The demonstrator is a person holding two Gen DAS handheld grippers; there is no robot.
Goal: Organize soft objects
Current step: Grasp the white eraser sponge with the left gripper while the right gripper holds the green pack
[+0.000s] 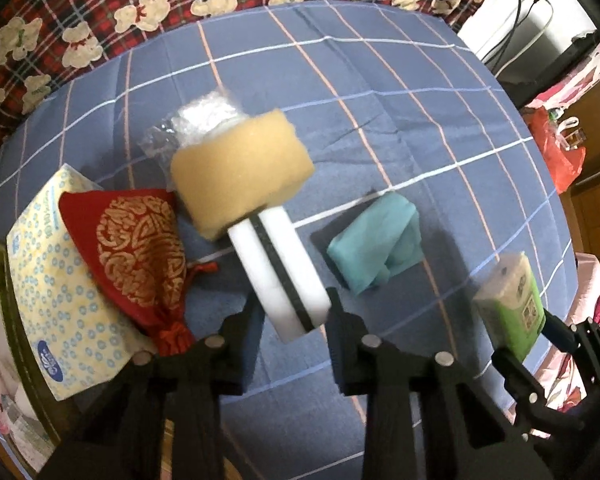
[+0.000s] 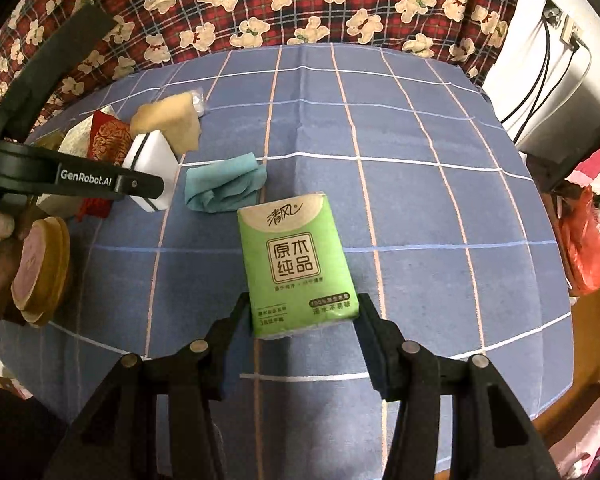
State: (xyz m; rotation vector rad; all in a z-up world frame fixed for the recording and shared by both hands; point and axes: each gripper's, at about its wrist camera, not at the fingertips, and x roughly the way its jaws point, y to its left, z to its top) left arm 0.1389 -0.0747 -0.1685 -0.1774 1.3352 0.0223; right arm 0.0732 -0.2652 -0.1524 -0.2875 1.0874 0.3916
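left gripper [image 1: 294,312] pointing steeply down, clamping white sponge [image 1: 280,276]; right gripper [image 2: 302,312] steeply down, clasping green tissue pack [image 2: 296,268].

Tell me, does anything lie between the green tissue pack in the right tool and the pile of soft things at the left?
Yes. The folded teal cloth lies on the blue cover between the green tissue pack and the pile around the white sponge. Nothing else visible stands there.

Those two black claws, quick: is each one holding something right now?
Left gripper: closed on the white sponge block with the dark stripe.
Right gripper: closed on the green tissue pack.
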